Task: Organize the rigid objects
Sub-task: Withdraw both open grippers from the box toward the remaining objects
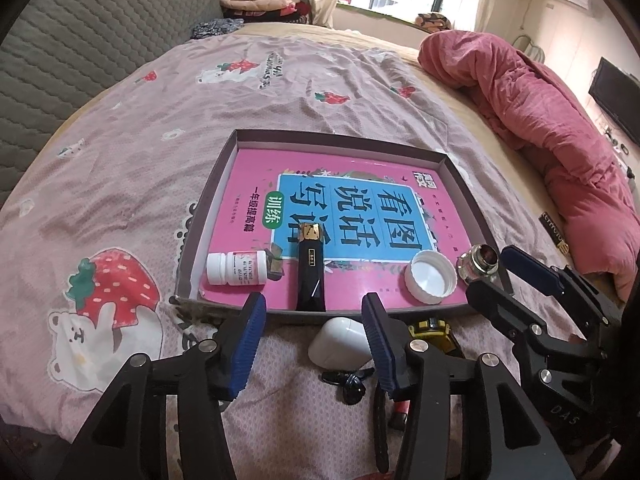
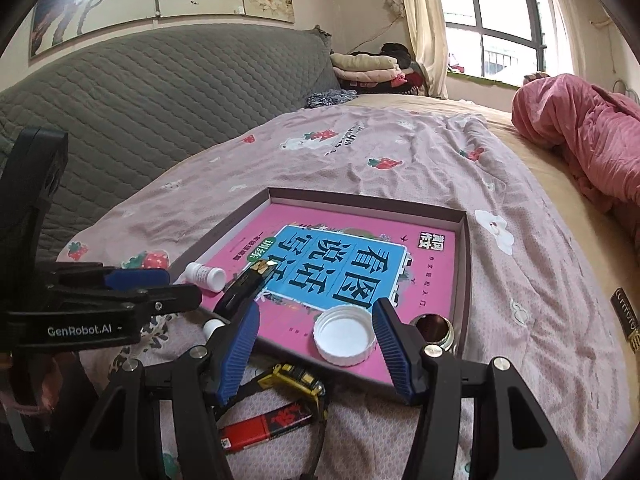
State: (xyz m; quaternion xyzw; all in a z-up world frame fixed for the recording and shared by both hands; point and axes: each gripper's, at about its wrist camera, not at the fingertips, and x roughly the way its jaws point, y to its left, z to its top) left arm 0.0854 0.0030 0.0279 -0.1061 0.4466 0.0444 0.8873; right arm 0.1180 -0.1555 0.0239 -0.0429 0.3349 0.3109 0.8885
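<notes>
Tray (image 1: 456, 168) far half free; near edge crowded: bottle (image 1: 236, 267), black case (image 1: 311, 276), cap (image 1: 430, 276).

Beyond the gripper lie a strawberry-print sheet (image 1: 168, 120), a grey quilted headboard (image 2: 160, 92), folded clothes (image 2: 368, 68), a window (image 2: 500, 20) and, far right, a pink quilt (image 1: 540, 120).
</notes>
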